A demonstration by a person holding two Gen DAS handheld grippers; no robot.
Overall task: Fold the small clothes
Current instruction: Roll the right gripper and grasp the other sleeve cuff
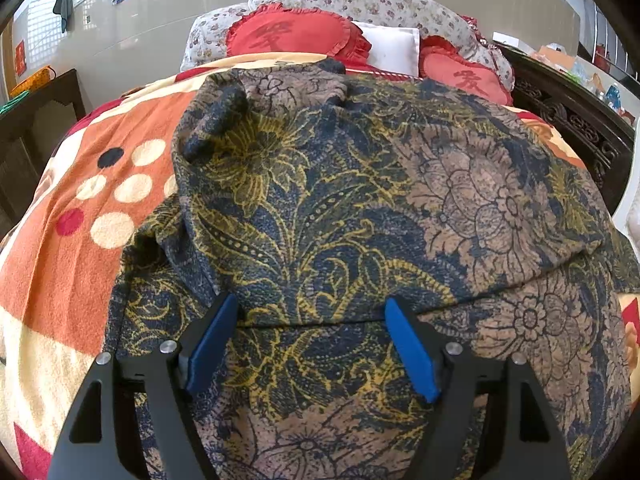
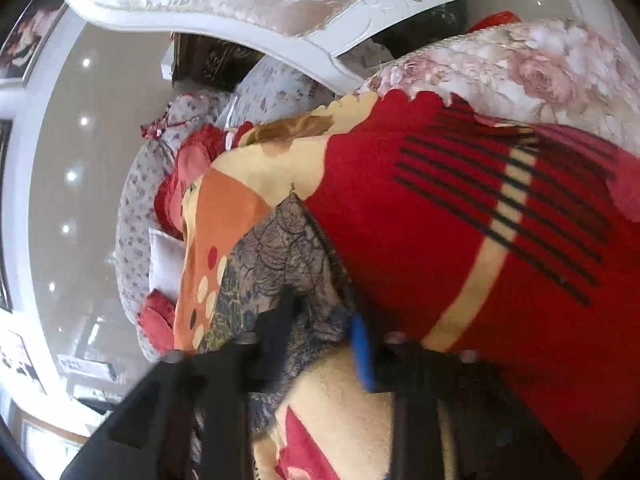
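A dark blue, yellow and brown floral garment (image 1: 360, 208) lies spread over the bed blanket (image 1: 72, 248) and fills most of the left wrist view. My left gripper (image 1: 311, 302) hovers over its near part, a folded edge running between the blue pads (image 1: 412, 354). The jaws stand wide apart and hold nothing. In the tilted, blurred right wrist view, my right gripper (image 2: 322, 306) is at a bunched edge of the same garment (image 2: 280, 248). The cloth sits pinched between its dark finger and its blue pad (image 2: 362, 354).
Red heart-shaped cushions (image 1: 296, 34), a white pillow (image 1: 390, 46) and flowered quilts (image 1: 360, 0) are piled at the bed's head. A dark carved bed frame (image 1: 568, 120) runs along the right and dark furniture (image 1: 36, 120) stands at the left. A white headboard (image 2: 240, 4) arches above.
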